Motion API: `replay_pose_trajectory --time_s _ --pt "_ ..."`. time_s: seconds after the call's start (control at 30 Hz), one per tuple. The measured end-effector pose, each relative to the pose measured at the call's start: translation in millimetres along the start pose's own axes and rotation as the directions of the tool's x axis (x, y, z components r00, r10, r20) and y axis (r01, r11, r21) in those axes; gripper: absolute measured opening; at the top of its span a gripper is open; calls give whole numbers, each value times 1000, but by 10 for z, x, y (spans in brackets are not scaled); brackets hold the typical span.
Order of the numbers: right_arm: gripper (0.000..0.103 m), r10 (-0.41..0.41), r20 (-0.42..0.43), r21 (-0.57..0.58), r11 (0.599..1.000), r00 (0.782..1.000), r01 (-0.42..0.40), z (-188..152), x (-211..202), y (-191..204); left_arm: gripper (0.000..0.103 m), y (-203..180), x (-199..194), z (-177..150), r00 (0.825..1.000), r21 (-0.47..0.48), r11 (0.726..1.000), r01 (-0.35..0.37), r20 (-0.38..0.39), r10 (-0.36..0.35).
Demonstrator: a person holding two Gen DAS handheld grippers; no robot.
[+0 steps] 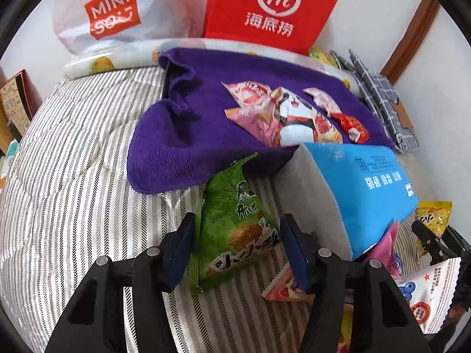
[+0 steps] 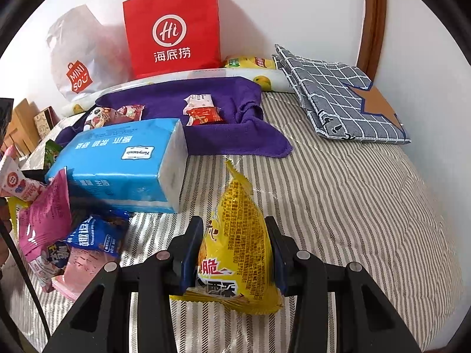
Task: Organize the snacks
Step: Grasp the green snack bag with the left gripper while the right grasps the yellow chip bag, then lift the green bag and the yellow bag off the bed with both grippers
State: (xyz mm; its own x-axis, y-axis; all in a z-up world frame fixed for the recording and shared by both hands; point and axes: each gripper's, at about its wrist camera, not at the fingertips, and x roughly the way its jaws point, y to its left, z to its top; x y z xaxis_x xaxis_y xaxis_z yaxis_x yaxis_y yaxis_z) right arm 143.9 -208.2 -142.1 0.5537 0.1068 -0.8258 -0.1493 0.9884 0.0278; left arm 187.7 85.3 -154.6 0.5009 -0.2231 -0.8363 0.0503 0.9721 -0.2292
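I am sorting snacks on the striped bed (image 2: 338, 194). My right gripper (image 2: 234, 260) is clamped on a yellow snack bag (image 2: 238, 235); both pads squeeze its sides and it stands up between them. My left gripper (image 1: 238, 250) has a green snack bag (image 1: 232, 223) between its pads. One pad touches the bag's edge, but there is a small gap by the other pad, so I think I have not grabbed it tight yet.

So the step now is picking up. Next, I think each bag needs to go to the purple towel (image 1: 206, 123), where other snacks already lie. My left pads must squeeze first, then lift.

The towel is like a tray. On it are a panda snack bag (image 1: 294, 117), some pink packets (image 1: 250, 100) and a small red packet (image 1: 353, 126). A blue tissue pack (image 2: 123, 161) sits at the towel's near edge, so I must go around it.

Behind stand a red paper bag (image 2: 173, 29) and a white plastic bag (image 2: 79, 58). I cannot see what is inside them. More loose snacks lie in a pile (image 2: 67, 241) beside the tissue pack.
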Motion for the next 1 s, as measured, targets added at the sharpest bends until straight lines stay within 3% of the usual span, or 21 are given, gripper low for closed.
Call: replay_pose_trajectory --time_s 0.07,0.17,0.3,0.67,0.73,1.0 --pt "40 -6 10 -15 1000 1000 6 10 14 7 48 -16 -58 -30 1000 28 999 -16 10 16" --pt "40 -17 37 -36 999 999 18 44 20 13 48 -7 -241 -124 998 57 997 -53 42 50" --pt "40 -10 48 -35 999 999 11 95 112 -4 48 103 -425 -257 994 29 997 -78 78 76" --pt "45 81 -73 4 997 994 -80 103 358 -75 52 224 -290 -418 988 -6 994 -109 112 109" --pt "50 85 -76 -7 996 993 -86 106 362 -56 52 252 -279 -409 990 -18 995 -95 105 96" --pt "51 72 -84 -18 997 994 -73 120 370 -36 52 358 -312 -414 993 -86 996 -26 111 36"
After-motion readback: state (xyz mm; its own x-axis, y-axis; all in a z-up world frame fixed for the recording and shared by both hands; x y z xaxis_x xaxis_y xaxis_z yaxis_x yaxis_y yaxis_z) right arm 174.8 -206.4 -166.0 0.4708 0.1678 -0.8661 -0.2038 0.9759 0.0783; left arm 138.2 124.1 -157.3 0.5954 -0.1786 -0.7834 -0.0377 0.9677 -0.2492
